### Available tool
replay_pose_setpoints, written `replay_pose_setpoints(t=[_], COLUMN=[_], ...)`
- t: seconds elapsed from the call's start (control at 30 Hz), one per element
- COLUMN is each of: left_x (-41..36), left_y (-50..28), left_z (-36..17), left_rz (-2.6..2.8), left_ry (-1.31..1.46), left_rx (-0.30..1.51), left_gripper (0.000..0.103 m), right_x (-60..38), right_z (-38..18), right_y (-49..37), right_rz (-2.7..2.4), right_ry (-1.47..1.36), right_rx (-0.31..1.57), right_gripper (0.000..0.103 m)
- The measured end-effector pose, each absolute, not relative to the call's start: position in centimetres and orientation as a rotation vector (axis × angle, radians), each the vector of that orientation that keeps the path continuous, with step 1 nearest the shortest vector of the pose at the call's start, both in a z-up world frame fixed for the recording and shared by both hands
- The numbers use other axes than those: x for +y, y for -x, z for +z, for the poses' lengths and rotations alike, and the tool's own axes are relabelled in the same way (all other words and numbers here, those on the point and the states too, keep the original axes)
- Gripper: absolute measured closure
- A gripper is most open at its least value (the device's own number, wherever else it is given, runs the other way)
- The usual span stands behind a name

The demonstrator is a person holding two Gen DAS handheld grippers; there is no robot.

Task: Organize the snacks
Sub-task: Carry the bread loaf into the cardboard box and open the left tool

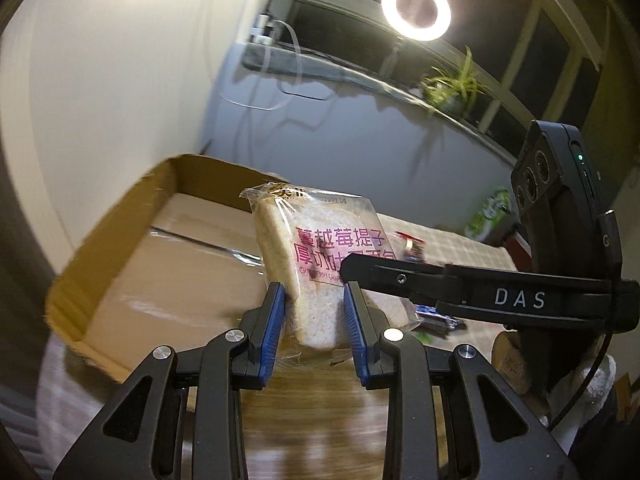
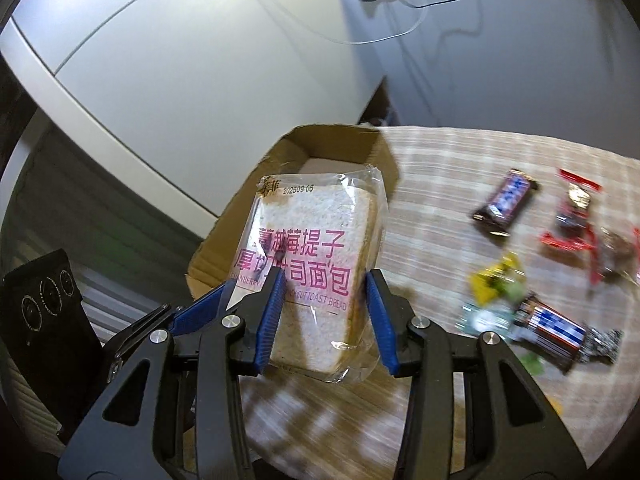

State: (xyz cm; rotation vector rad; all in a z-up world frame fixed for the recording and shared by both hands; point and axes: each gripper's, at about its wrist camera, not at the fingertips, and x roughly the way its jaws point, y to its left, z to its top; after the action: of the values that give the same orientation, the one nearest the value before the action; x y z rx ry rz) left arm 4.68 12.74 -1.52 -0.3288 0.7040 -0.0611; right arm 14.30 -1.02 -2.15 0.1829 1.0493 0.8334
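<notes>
A clear-wrapped toast bread packet with pink lettering [image 1: 320, 256] is held up in the air in front of an open cardboard box [image 1: 132, 240]. My left gripper [image 1: 314, 312] is shut on the packet's lower edge. My right gripper [image 2: 326, 304] is shut on the same packet [image 2: 316, 268] from the other side; its black finger crosses the left wrist view [image 1: 440, 284]. The box also shows behind the packet in the right wrist view [image 2: 320, 148]; what I see of its floor is bare.
Loose snacks lie on the striped tablecloth [image 2: 460, 152] to the right: two dark chocolate bars [image 2: 506, 202] [image 2: 556, 326], a red wrapped sweet [image 2: 576, 216], a yellow-green wrapper [image 2: 496, 284]. A ring light [image 1: 416, 8] and a plant [image 1: 456, 84] stand by the window.
</notes>
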Motion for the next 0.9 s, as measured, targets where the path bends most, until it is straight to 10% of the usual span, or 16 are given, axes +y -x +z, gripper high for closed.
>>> replay_pose_setpoints(t=[0.9], left_x=[19.0], left_y=[-4.9], left_z=[-3.6], left_rz=[0.107], left_ry=[0.356], left_rx=[0.736], left_gripper=[0.075], right_x=[9.4], right_z=[-4.0], right_y=[-15.0], right_rz=[0.927], right_ry=[-0.035], right_rx=[1.088], right_gripper=[0.06])
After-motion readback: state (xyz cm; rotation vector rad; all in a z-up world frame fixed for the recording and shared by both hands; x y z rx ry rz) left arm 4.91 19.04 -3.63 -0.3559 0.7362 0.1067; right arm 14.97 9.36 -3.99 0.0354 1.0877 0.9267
